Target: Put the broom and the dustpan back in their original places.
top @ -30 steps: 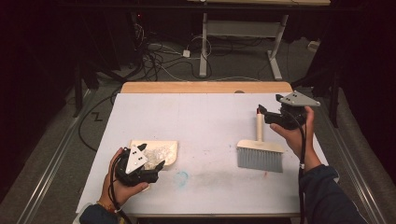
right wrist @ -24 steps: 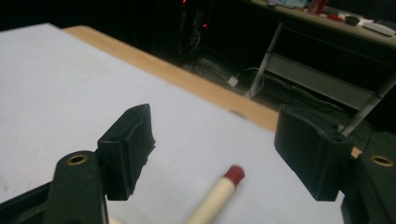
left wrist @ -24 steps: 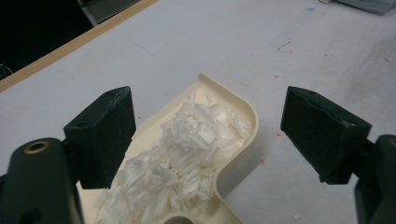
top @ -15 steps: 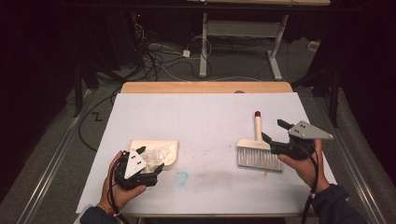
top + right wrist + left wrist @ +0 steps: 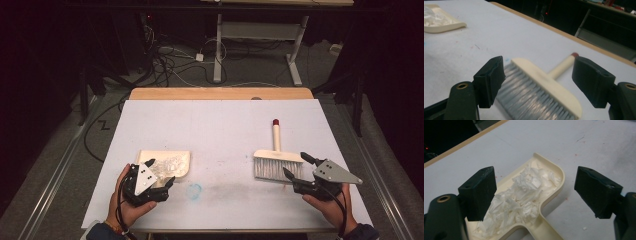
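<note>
Dustpan (image 5: 167, 161), cream, loaded with white paper shreds (image 5: 524, 192), lies at 8 o'clock on the table (image 5: 220, 125); we judge sweeping finished. Brush (image 5: 275, 160) lies flat at 4 o'clock, handle toward 12. Left hand-held gripper (image 5: 167, 184): jaws wide, astride the dustpan's handle, holding nothing. Right hand-held gripper (image 5: 295, 166): jaws wide over the bristles, empty.

High view: fixed above near edge of surface (image 5: 220, 125), facing forward and down, far off, taking in whole top plus floor beyond. Left gripper view: rides on left claw (image 5: 536, 192), looks along own jaws, very close over dustpan (image 5: 549, 182) with white shreds (image 5: 524, 192). Right gripper view: rides on right claw (image 5: 537, 81), low, nearly level, close on brush (image 5: 541, 92). Shared: dustpan (image 5: 441, 21) far off in right gripper view; dustpan (image 5: 165, 162) and brush (image 5: 277, 162) in high view.
</note>
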`<action>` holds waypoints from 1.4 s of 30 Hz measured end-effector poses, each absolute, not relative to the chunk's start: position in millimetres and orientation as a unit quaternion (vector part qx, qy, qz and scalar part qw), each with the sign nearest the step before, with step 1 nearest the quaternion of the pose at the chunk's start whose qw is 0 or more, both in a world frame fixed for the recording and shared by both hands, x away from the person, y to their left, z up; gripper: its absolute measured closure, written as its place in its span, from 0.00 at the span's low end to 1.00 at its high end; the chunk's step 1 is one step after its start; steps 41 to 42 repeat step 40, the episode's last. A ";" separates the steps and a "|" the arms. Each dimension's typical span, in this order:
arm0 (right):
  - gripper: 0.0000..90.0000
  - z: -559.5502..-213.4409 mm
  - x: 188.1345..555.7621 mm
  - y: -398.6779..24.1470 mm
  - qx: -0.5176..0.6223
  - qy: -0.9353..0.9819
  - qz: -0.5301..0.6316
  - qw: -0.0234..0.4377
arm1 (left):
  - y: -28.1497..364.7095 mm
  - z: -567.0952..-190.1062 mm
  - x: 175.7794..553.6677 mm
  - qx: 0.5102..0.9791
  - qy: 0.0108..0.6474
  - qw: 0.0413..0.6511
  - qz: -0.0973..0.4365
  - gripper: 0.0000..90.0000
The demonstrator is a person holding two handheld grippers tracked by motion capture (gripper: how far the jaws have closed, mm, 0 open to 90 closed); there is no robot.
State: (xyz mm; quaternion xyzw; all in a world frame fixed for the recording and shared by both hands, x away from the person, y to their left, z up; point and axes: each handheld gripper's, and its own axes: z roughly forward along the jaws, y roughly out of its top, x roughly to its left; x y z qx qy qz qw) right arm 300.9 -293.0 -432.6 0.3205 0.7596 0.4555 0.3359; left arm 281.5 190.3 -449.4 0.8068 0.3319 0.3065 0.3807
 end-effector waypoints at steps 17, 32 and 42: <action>0.28 -436.9 282.3 -285.6 0.293 0.758 0.463 0.354 | 184.9 -450.7 279.7 0.811 0.323 0.376 0.311 0.19; 0.28 -436.0 283.6 -287.8 0.288 0.761 0.457 0.358 | 179.4 -450.0 278.3 0.810 0.317 0.374 0.321 0.19; 0.28 -438.3 285.7 -292.0 0.292 0.763 0.452 0.358 | 168.7 -449.9 280.8 0.816 0.314 0.368 0.317 0.19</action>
